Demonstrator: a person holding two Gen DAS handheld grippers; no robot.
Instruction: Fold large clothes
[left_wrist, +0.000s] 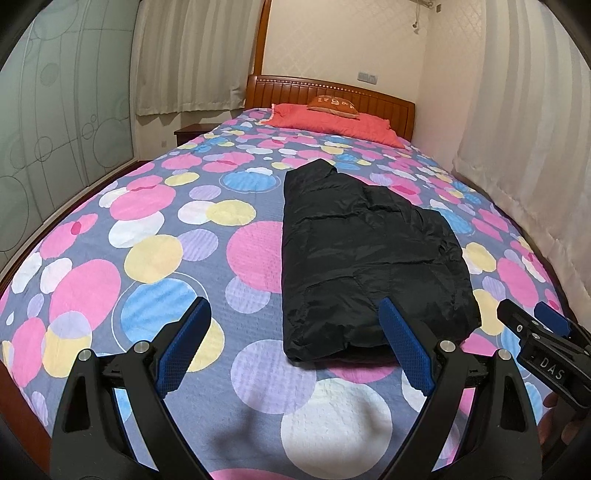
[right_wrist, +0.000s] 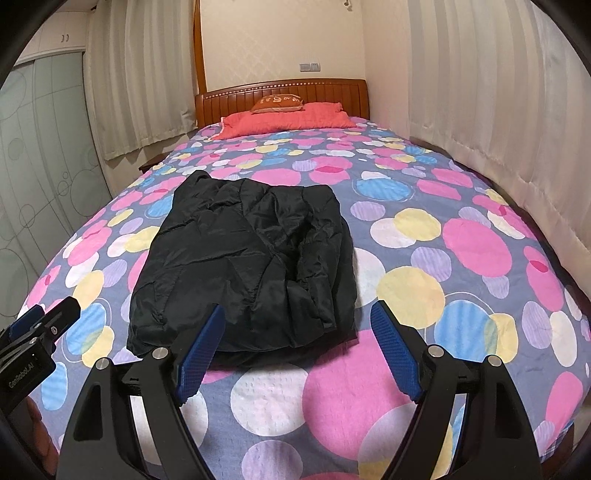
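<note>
Near the foot edge of the bed (left_wrist: 92, 258), a folded black jacket (left_wrist: 362, 251) is faced by the left gripper (left_wrist: 295, 317) and right gripper (right_wrist: 297, 321), both spread wide and empty; if only the slippery top layer is pinched, the fold could be undone.

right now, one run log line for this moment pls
black jacket folded, lying on bedspread | left gripper open, empty | right gripper open, empty | both at jacket's near edge
</note>
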